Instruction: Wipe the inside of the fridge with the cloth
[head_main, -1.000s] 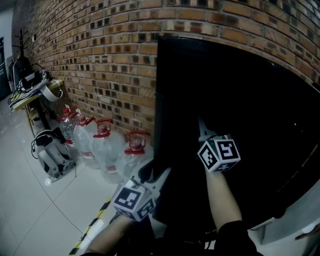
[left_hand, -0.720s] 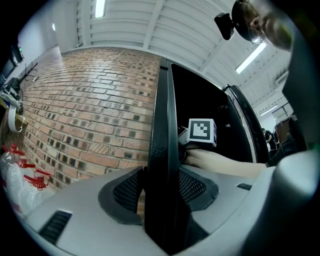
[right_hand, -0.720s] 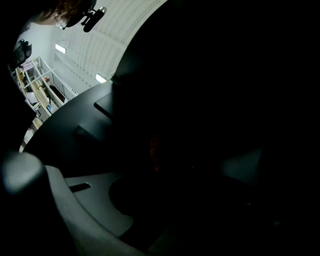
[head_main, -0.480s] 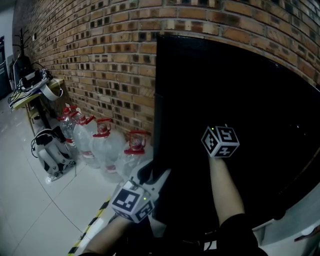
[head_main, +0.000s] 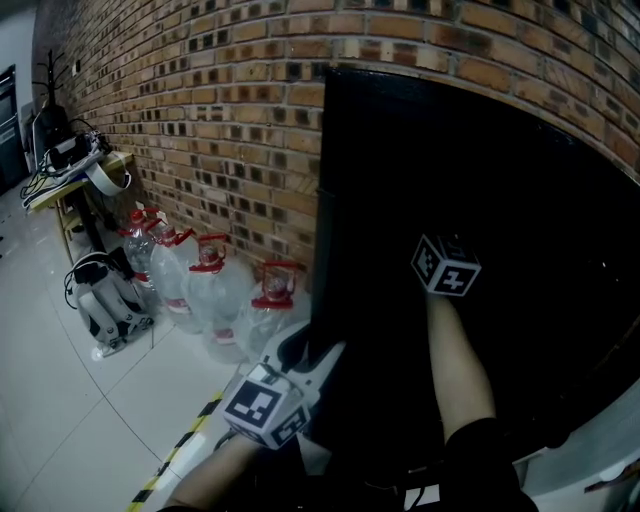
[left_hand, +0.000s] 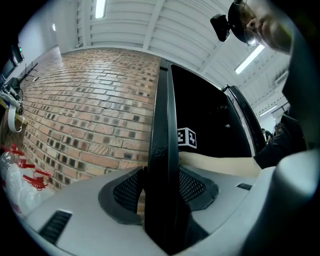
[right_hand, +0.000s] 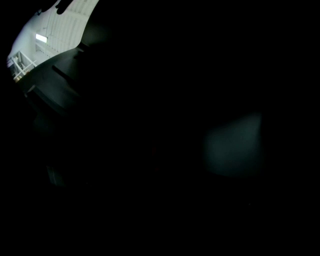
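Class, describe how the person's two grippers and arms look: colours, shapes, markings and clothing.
Each gripper bears a white cube with black square markers: the left cube, the right cube. The left gripper has a light grey body and dark mesh-textured pads. A dark sleeve covers the right upper arm.

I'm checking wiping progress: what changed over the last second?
The right gripper reached deeper into the dark fridge, rising in the head view. Nothing visibly grabbed or released. The left gripper stayed clamped on the fridge's black front edge; the water jugs stayed put.
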